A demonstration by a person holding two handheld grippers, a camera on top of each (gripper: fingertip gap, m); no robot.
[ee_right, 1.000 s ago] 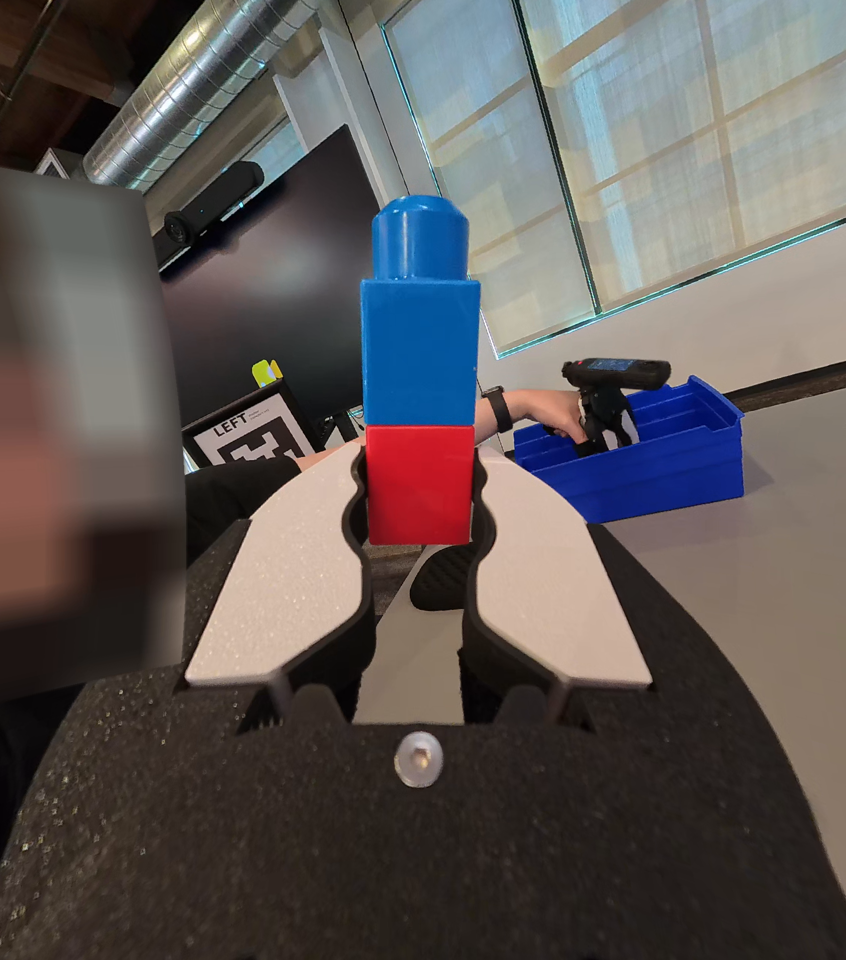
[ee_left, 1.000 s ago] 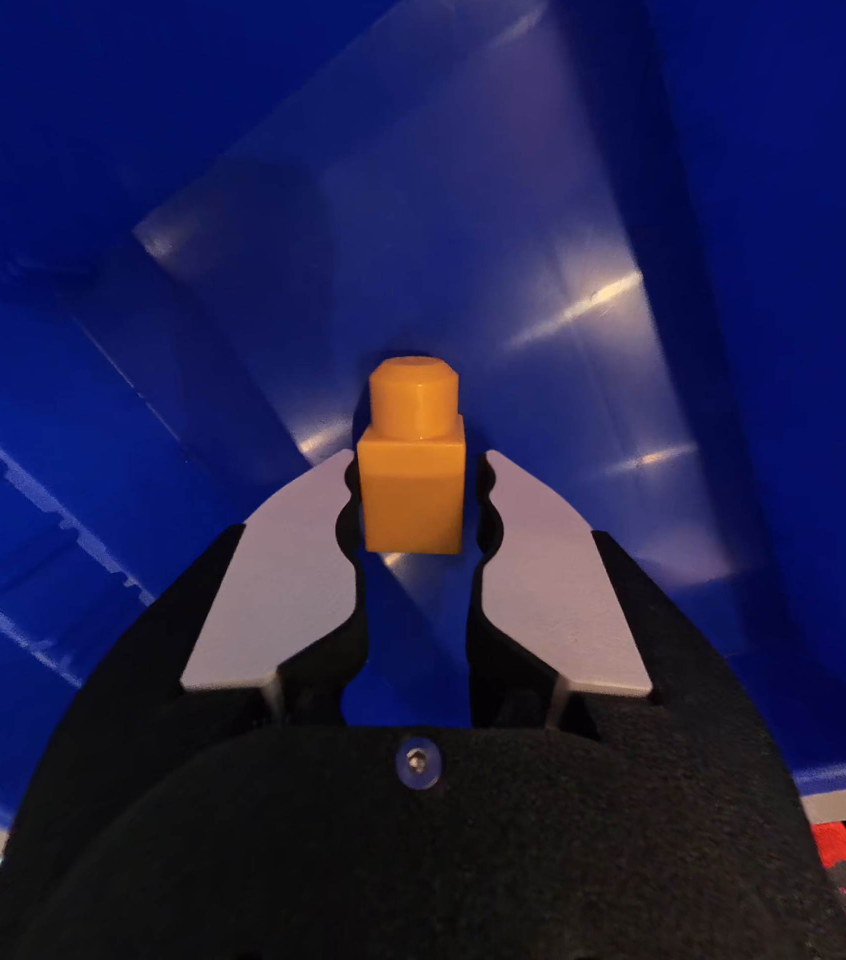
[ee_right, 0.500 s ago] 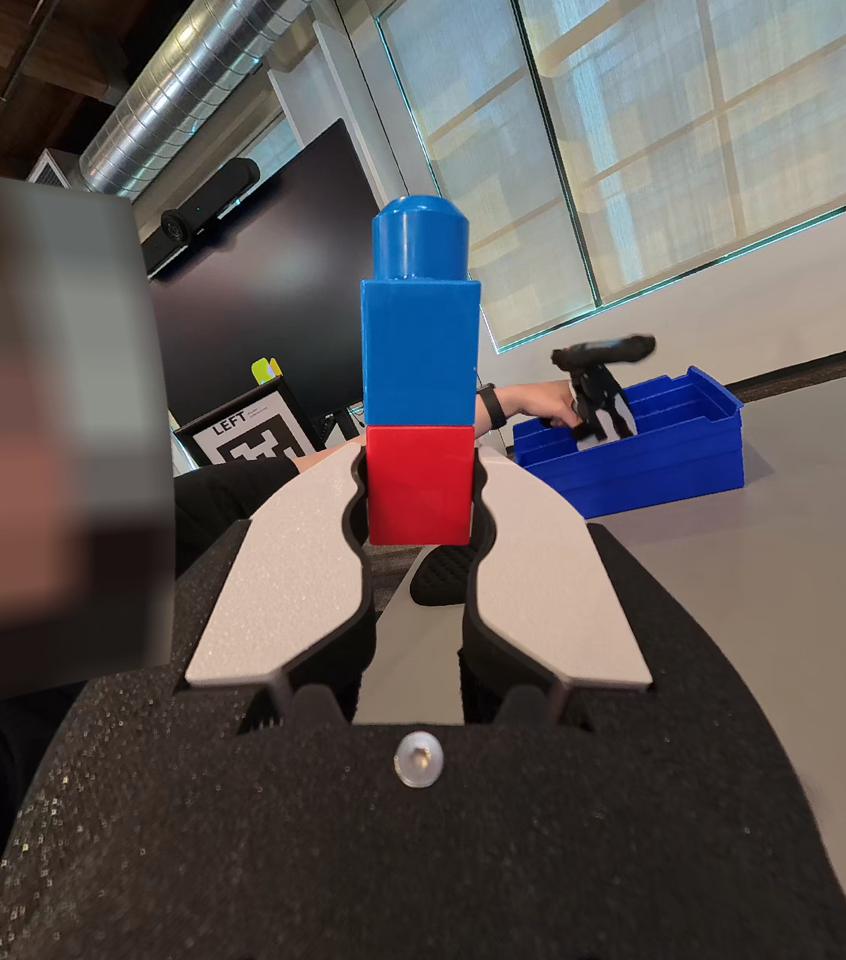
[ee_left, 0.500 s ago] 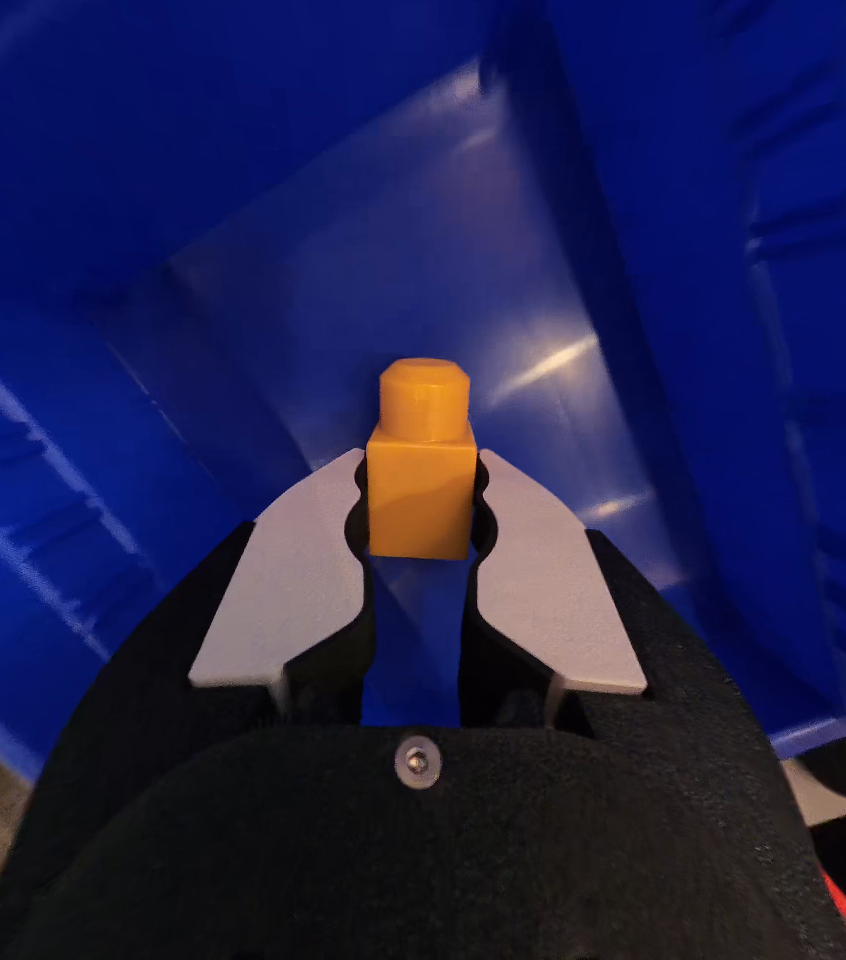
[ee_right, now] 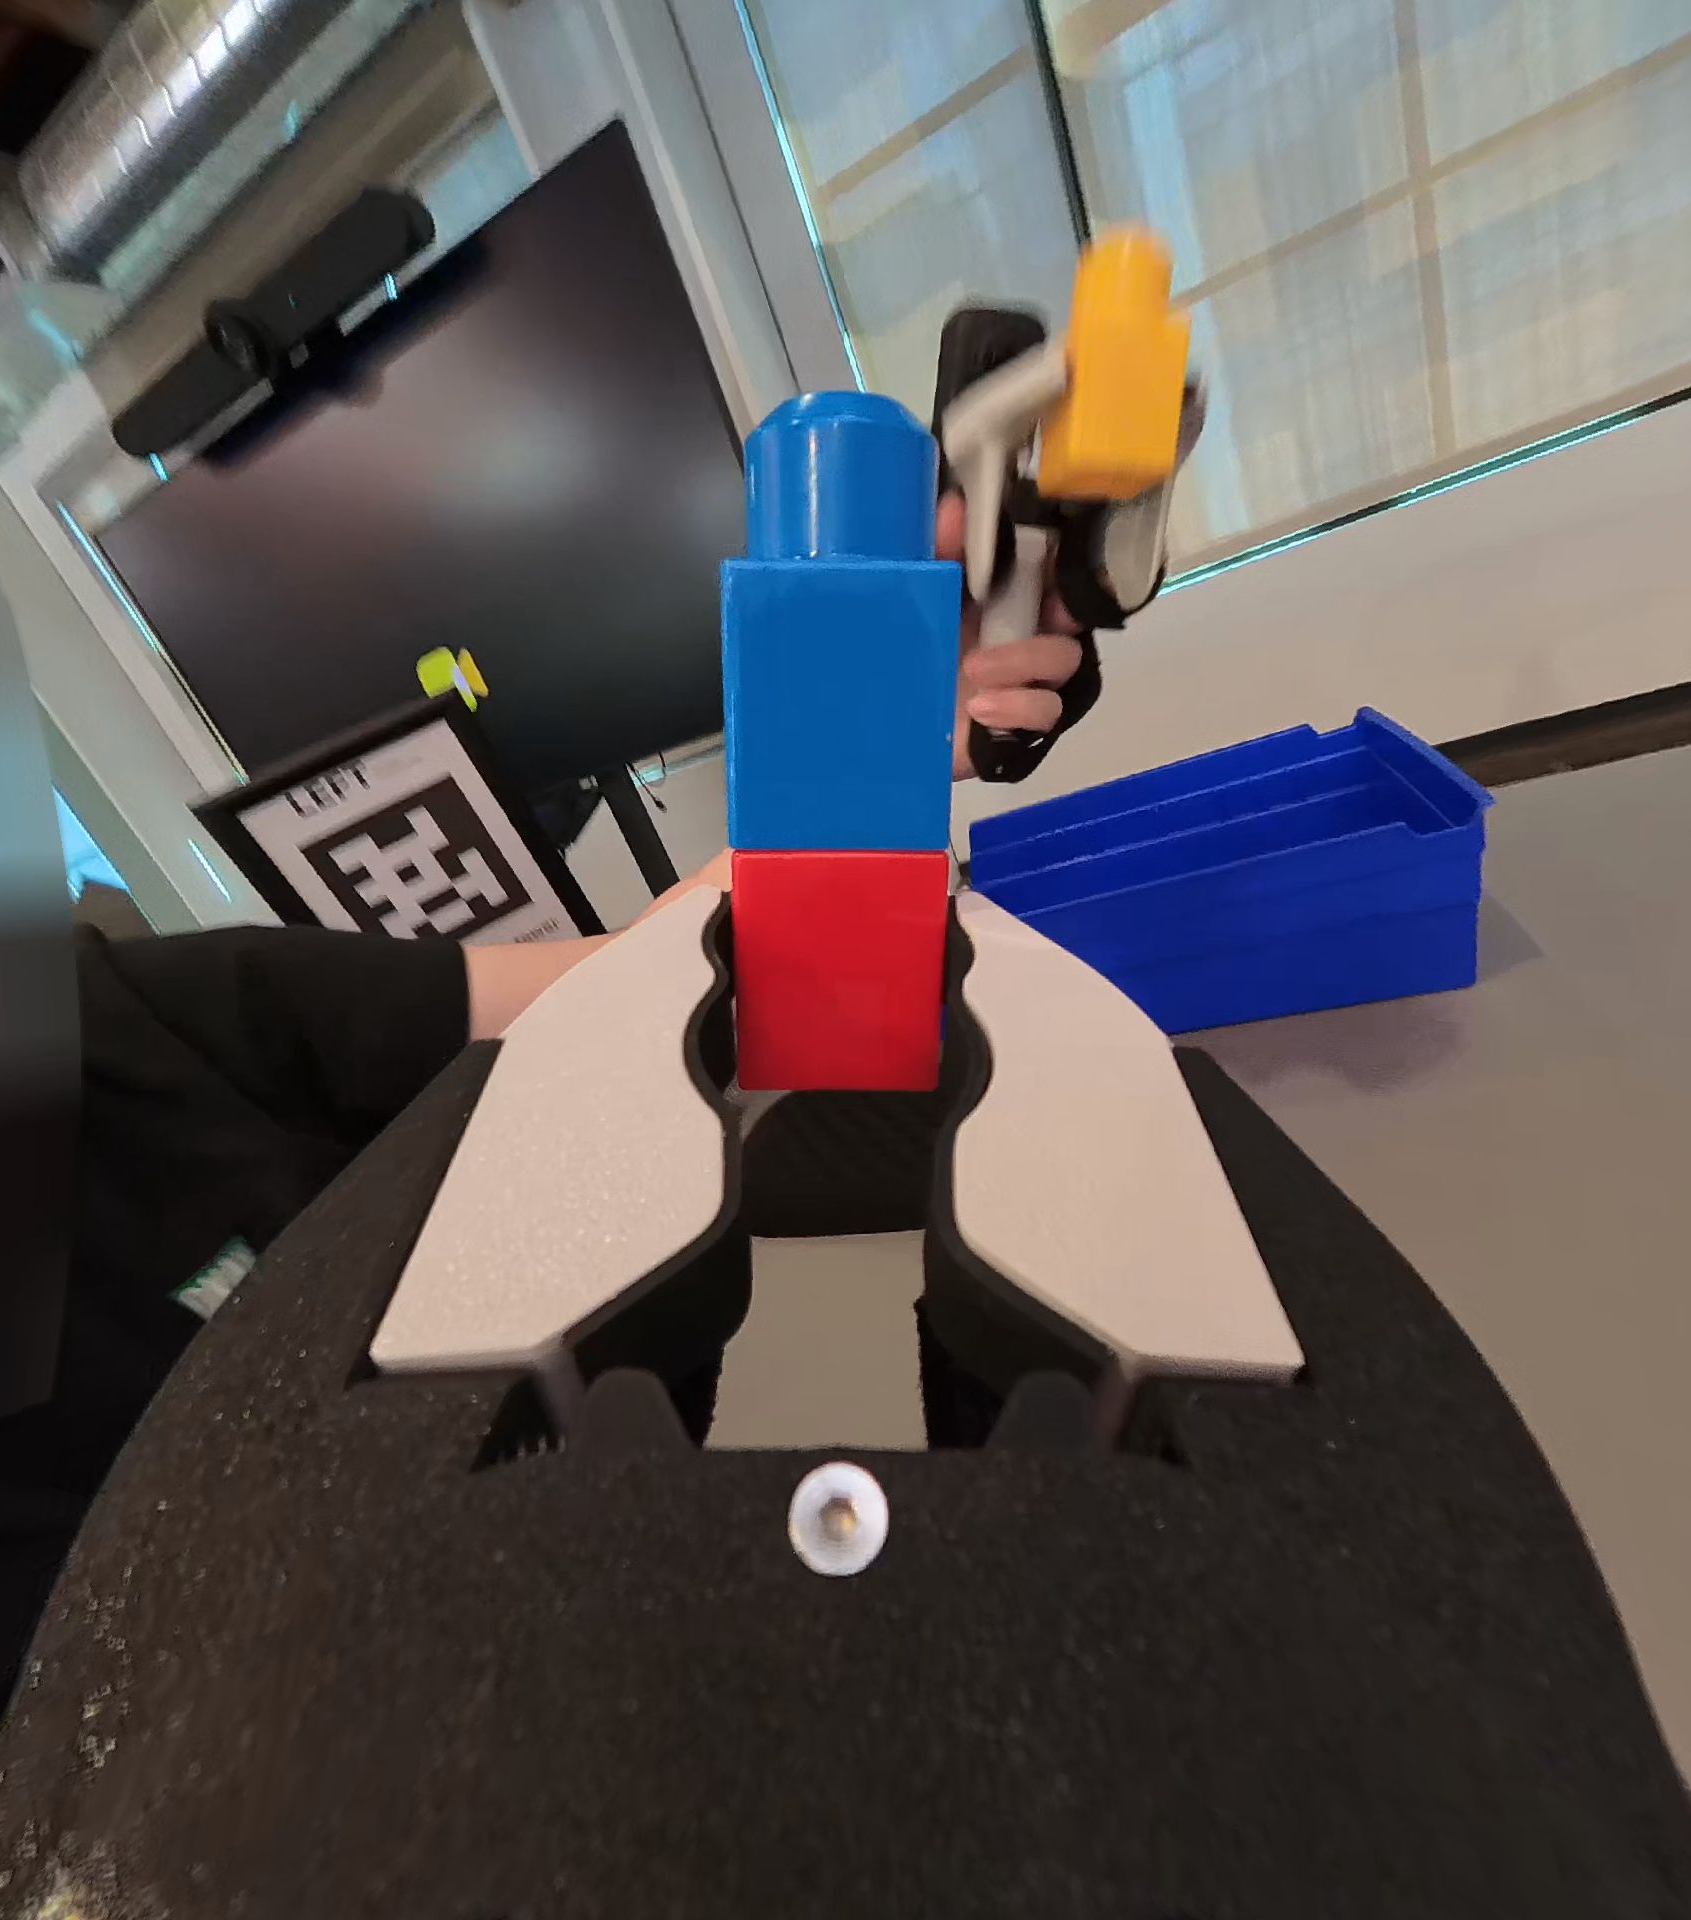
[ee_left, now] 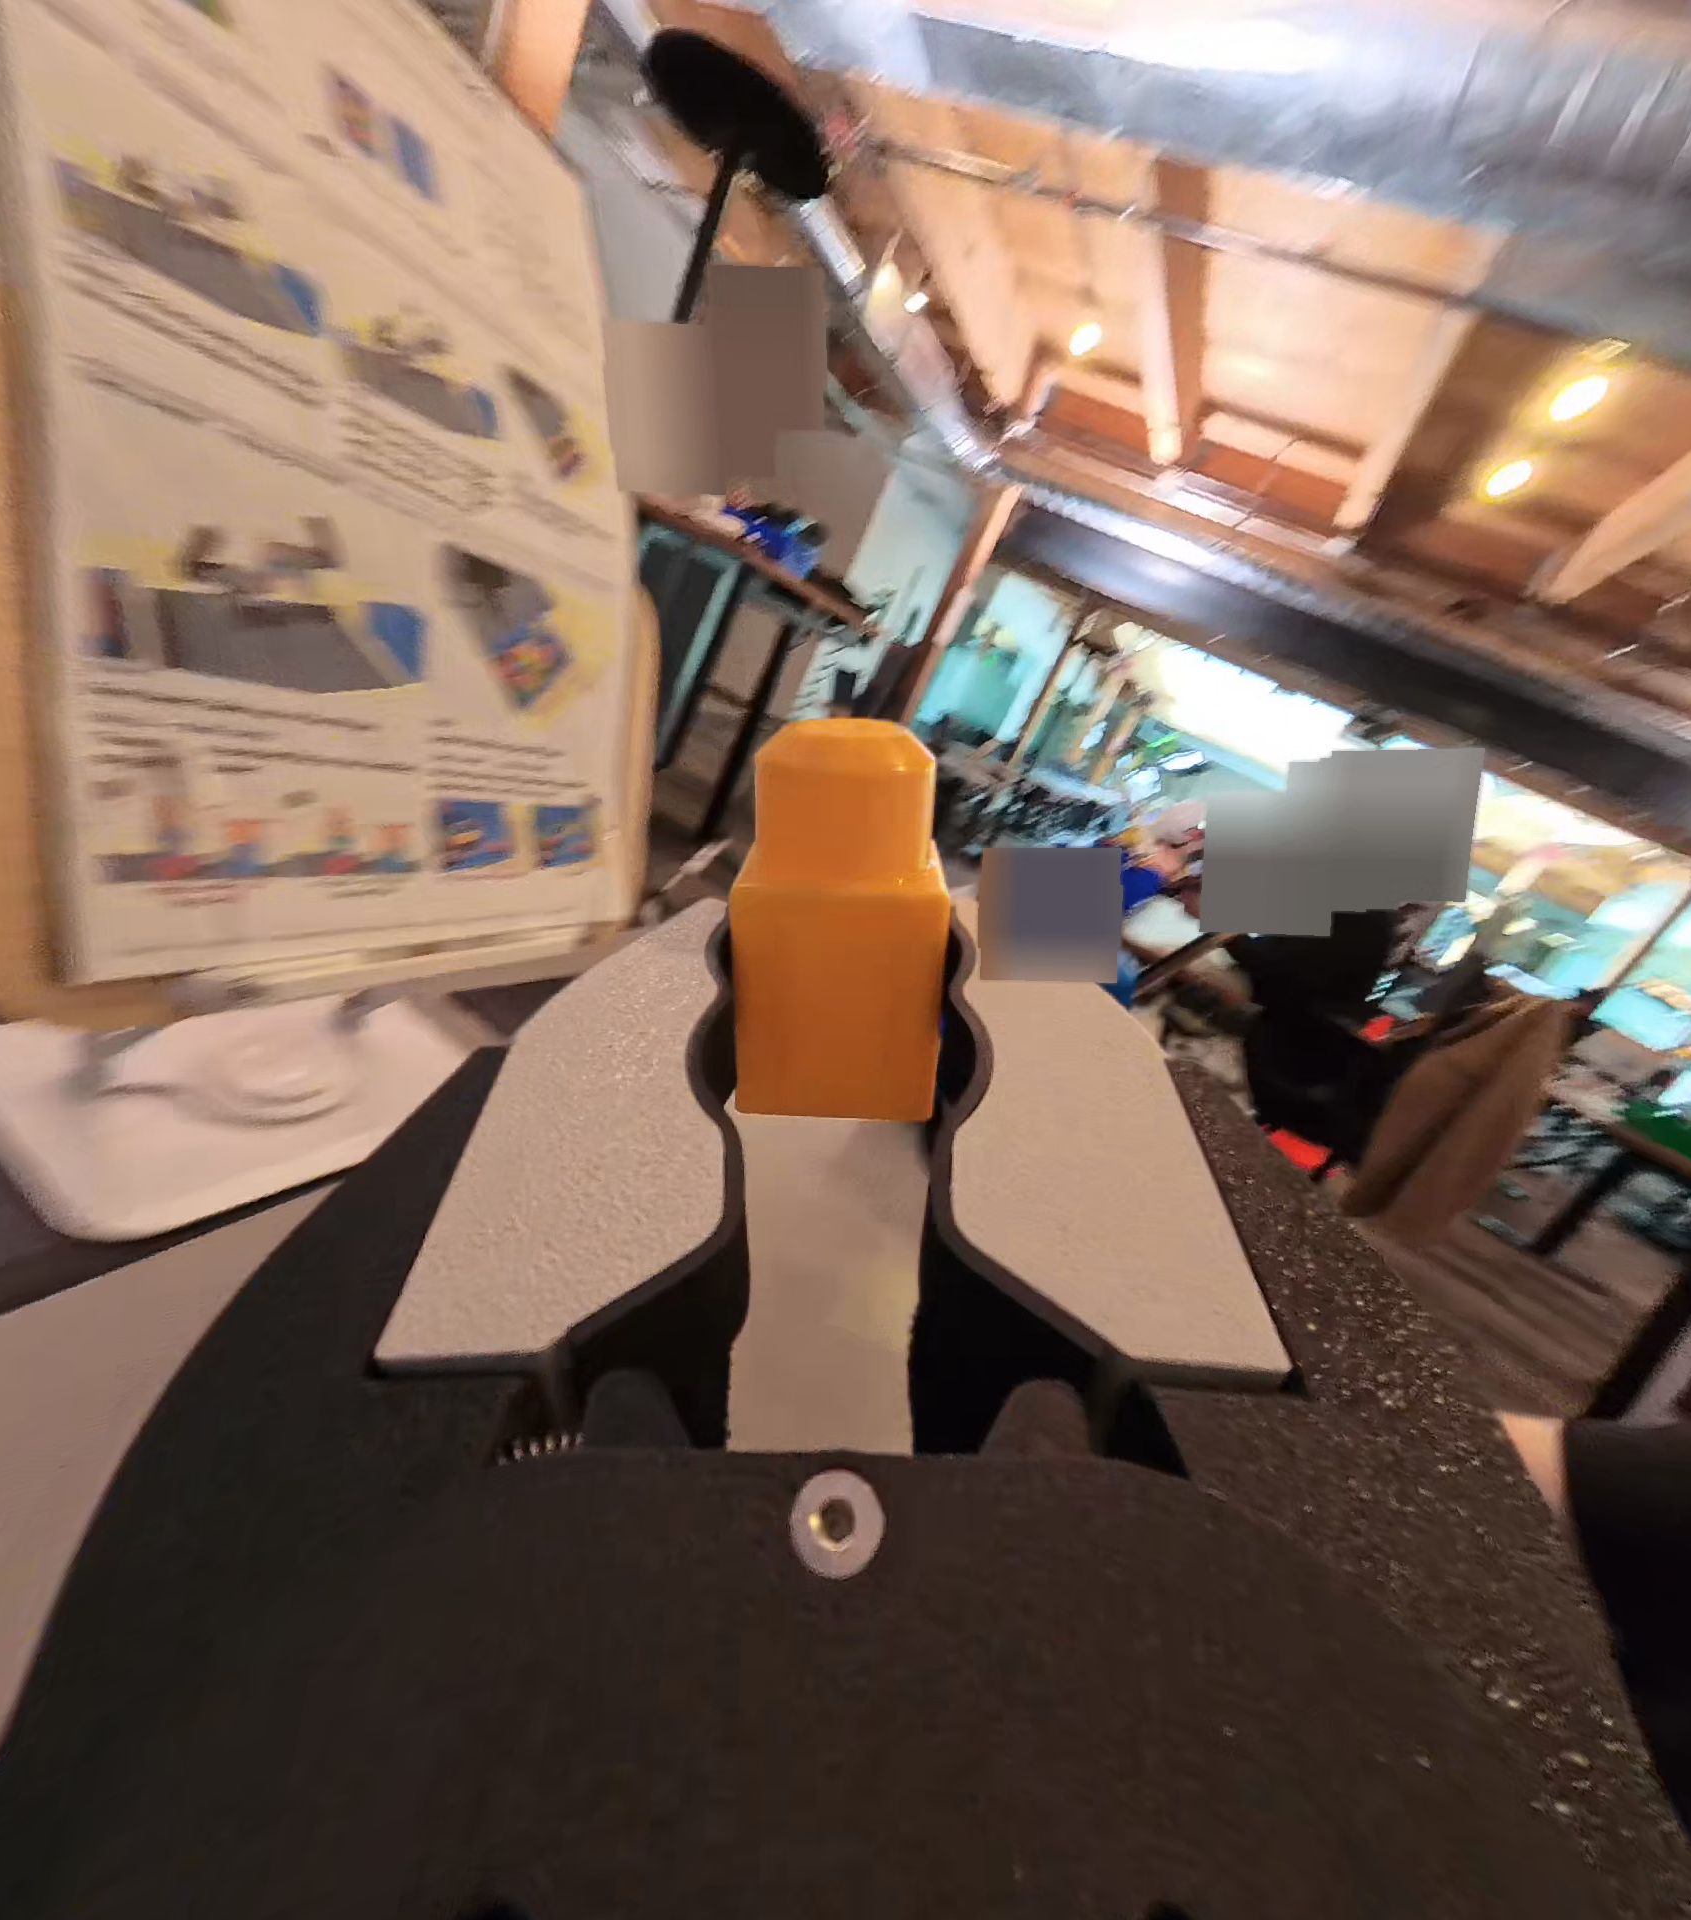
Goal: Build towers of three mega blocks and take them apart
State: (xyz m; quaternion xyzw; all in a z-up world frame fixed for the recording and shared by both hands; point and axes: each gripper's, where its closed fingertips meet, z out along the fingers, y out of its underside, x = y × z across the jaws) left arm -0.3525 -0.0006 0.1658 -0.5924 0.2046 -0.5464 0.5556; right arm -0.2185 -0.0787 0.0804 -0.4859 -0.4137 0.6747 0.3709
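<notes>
Between the right gripper's (ee_right: 839, 997) grey fingers (ee_right: 592, 1122) sits a red block (ee_right: 836, 971), pinched at both sides, jaws parted only by its width. A blue block (ee_right: 839, 686) is stacked straight on top, stud up — a two-piece tower held above the grey table (ee_right: 1599, 1195). Beyond the jaws and to the right, a blue bin (ee_right: 1236, 904) rests on that table. Above the bin, the left gripper (ee_right: 1059, 436) appears blurred in a person's hand (ee_right: 1017, 675), carrying an orange block (ee_right: 1116, 384) higher than the blue stud and to its right, well apart from the tower. Seen from the left gripper's (ee_left: 839, 1013) own camera, the orange block (ee_left: 836, 956) stands upright between the fingertips — jaws closed onto its flanks. Past the jaws to the left, an instruction sheet (ee_left: 301, 520) stands on a white base (ee_left: 197, 1112).
</notes>
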